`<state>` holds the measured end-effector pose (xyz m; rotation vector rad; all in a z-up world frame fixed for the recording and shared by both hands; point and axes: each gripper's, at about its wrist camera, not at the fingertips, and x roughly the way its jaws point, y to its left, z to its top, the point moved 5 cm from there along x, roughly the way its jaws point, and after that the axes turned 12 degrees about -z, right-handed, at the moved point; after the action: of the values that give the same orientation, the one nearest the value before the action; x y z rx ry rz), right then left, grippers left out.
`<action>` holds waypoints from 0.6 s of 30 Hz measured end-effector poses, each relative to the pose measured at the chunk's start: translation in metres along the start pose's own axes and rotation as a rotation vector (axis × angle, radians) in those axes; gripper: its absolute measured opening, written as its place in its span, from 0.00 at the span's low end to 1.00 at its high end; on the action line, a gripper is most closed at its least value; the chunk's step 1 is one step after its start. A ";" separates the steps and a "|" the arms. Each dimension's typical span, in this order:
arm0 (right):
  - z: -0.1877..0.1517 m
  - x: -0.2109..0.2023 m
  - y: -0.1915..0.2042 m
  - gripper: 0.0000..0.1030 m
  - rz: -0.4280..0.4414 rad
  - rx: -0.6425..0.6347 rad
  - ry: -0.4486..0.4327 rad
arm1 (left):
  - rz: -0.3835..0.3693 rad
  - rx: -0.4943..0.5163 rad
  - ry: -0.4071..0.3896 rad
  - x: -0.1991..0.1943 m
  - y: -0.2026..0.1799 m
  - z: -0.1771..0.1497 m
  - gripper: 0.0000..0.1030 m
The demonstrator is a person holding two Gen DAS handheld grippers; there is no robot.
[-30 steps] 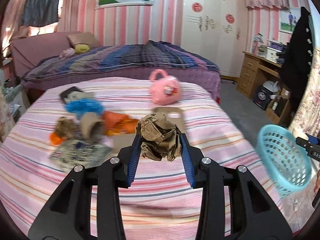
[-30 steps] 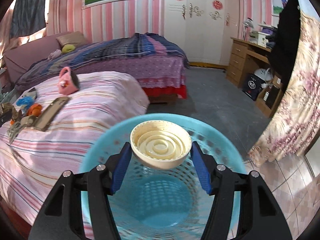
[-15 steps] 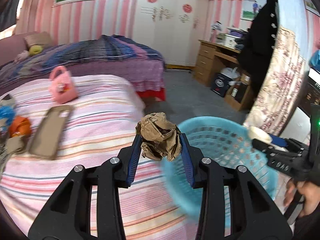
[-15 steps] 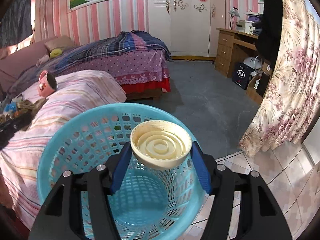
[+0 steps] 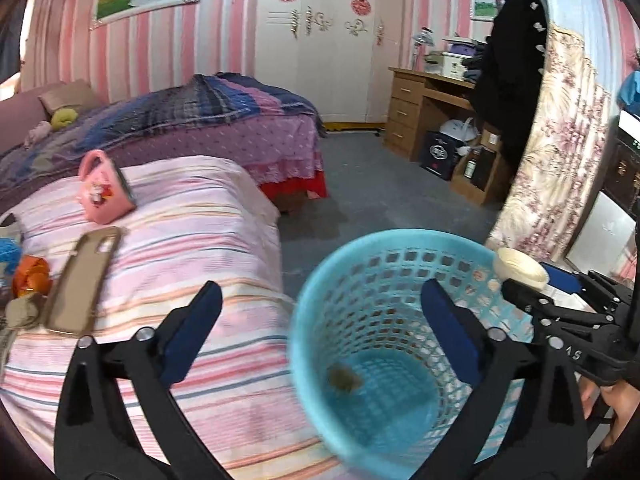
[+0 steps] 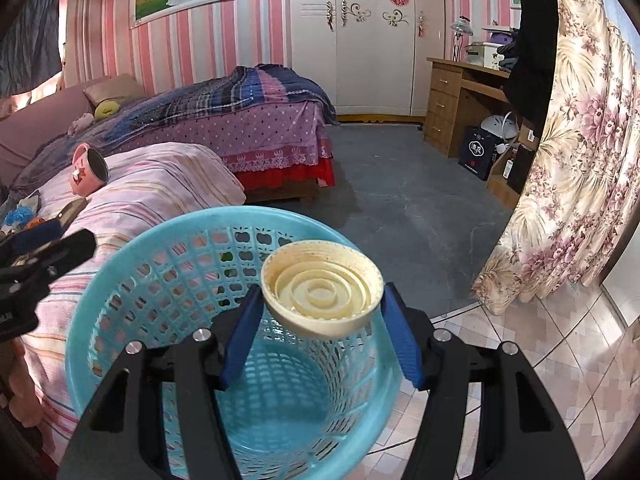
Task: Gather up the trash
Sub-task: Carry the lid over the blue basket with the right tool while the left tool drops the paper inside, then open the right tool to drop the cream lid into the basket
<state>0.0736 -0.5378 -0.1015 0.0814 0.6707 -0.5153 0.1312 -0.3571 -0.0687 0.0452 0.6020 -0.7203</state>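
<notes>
A light blue plastic basket [image 5: 316, 280] sits beside the striped bed, seen from above in the left wrist view and in the right wrist view [image 6: 120, 272]. My left gripper [image 5: 320, 316] is open and empty over the basket's left rim. A crumpled brown paper wad [image 5: 345, 377] lies on the basket floor. My right gripper [image 6: 322, 314] is shut on a cream round plastic lid [image 6: 322, 288] and holds it over the basket's mouth; the lid [image 5: 520, 266] also shows at the basket's right rim.
On the pink striped bed [image 5: 192, 240] lie a pink mug [image 5: 104, 192], a tan phone case [image 5: 82, 280], orange trash [image 5: 30, 282] and other scraps at the left edge. A floral curtain [image 6: 572, 168], a wooden desk [image 5: 424, 108] and grey floor lie beyond.
My left gripper swung right from the bed to over the basket, opened, and the brown paper wad dropped inside. My right gripper kept the lid and stayed over the basket.
</notes>
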 end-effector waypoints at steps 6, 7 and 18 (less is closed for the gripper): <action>0.000 0.004 0.012 0.59 0.002 -0.010 0.015 | 0.067 -0.022 -0.015 -0.024 0.034 -0.004 0.95; 0.000 0.004 0.013 0.59 0.002 -0.010 0.015 | 0.074 -0.029 -0.019 -0.029 0.039 -0.004 0.95; 0.014 -0.006 0.038 0.82 -0.018 -0.003 -0.002 | 0.153 -0.101 -0.054 -0.080 0.101 -0.013 0.95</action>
<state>0.0958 -0.5051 -0.0904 0.0724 0.6703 -0.5317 0.1412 -0.2287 -0.0534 -0.0215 0.5760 -0.5406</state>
